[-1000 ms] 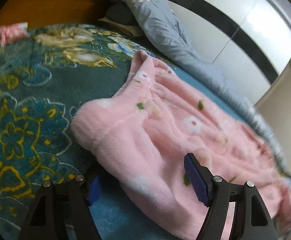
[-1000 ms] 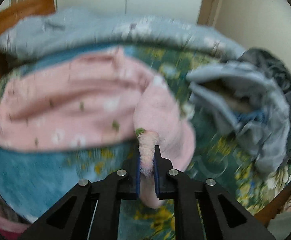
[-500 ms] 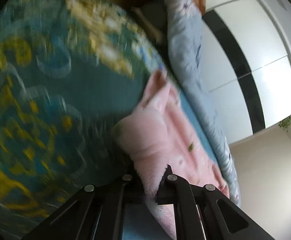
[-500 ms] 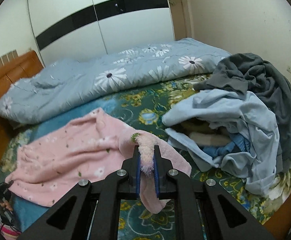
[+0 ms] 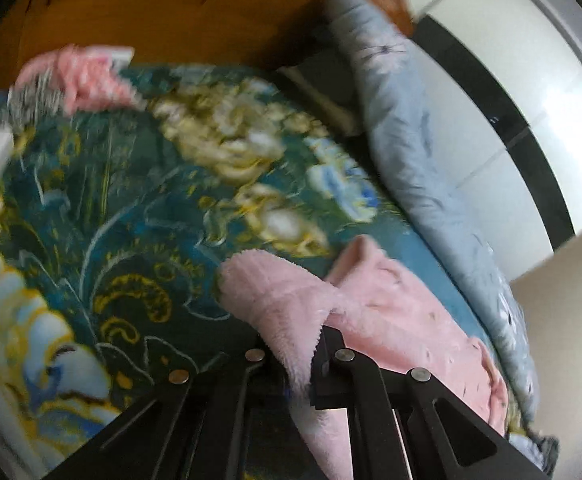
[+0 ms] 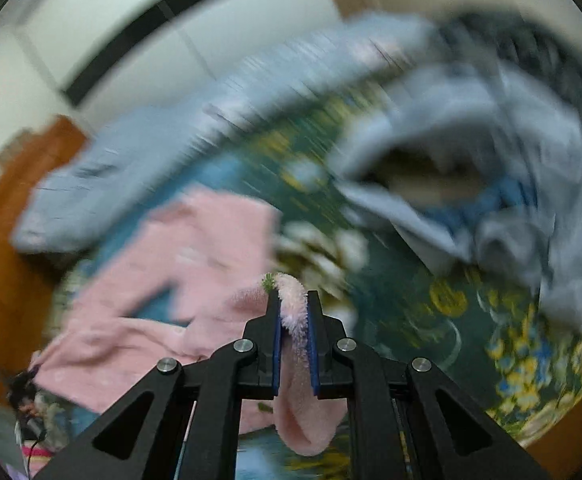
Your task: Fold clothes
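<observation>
Now both grippers clamp the pink fleece garment point(image 5: 391, 304) over the floral bedspread point(image 5: 111, 216). Left gripper point(image 5: 297, 364) pinches a fuzzy edge between closed jaws; right gripper point(image 6: 293, 340) grips another fold, cloth dangling below. Blue-grey clothes point(image 6: 491, 152) lie heaped beyond, beside a pale blue quilt point(image 5: 411, 152).

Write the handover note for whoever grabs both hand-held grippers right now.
Left hand-held gripper: shut on a fluffy edge of the pink fleece garment.
Right hand-held gripper: shut on another edge of the same garment, a fold hanging below its fingers.
Where things are: the garment's middle lies rumpled on the green floral bedspread; a pile of grey and blue clothes waits beside it; the blue floral duvet lies along the far side.
Done: both edges gripped.
Left: fold the pink garment flat, set it aside, then work through the pile. Views are blurred; check the grips.
</observation>
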{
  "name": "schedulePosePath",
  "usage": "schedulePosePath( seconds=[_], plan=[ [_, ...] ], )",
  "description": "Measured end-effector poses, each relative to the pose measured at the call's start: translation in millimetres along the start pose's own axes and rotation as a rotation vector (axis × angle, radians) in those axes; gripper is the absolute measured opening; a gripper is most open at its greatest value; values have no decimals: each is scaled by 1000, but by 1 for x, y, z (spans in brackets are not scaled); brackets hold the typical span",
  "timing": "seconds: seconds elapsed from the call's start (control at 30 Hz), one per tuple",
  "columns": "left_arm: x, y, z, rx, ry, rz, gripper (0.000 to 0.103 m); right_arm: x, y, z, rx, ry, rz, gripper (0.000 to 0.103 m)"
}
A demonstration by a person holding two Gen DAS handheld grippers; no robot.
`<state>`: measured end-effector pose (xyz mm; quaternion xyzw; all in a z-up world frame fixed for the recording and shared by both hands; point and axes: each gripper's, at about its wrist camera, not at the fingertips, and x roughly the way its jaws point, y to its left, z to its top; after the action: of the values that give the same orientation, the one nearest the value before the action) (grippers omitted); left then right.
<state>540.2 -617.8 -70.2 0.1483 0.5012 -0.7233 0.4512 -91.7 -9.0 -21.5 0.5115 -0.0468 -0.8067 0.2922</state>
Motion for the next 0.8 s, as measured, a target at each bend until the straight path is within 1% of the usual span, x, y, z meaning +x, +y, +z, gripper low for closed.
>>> schedulePosePath(
  seconds=[0.03, 0.07, 0.17, 0.23, 0.27, 0.3, 0.37, 0.4, 0.43, 0.53, 0.67, 0.73, 0.8],
  plan=[
    [7, 6, 0, -23, 5, -2, 6, 19, -15, 0, 42, 33, -30, 11],
    [14, 11, 0, -41, 9, -5, 8, 31, -27, 1, 71, 44, -53, 11],
    [22, 14, -1, -27, 15, -5, 10, 50, -50, 5, 126, 48, -75, 11],
    [23, 8, -4, 23, 22, -9, 10, 54, -50, 6, 92, 54, -83, 13],
    [23, 4, -6, 48, 23, -9, 12, 55, -47, 5, 65, 51, -89, 13],
    [22, 2, -8, 63, 23, -8, 16, 52, -44, 4, 38, 45, -92, 16],
    [22, 1, -9, 76, 30, -16, 22, 44, -40, -2, -2, 35, -90, 34],
    [22, 1, -10, 78, 35, -21, 25, 39, -40, -8, -11, 30, -86, 38],
    [22, 2, -11, 77, 38, -26, 25, 35, -42, -14, -14, 27, -78, 40],
    [25, 5, -13, 70, 54, -24, 28, 28, -59, -32, 2, 35, -62, 42],
    [27, 5, -17, 42, 69, -40, 29, 36, -79, -48, 73, 61, -79, 42],
    [27, 4, -19, 41, 72, -45, 29, 34, -83, -52, 97, 36, -57, 42],
    [24, 2, -20, 44, 73, -54, 29, 31, -80, -53, 104, 25, -43, 20]
  ],
)
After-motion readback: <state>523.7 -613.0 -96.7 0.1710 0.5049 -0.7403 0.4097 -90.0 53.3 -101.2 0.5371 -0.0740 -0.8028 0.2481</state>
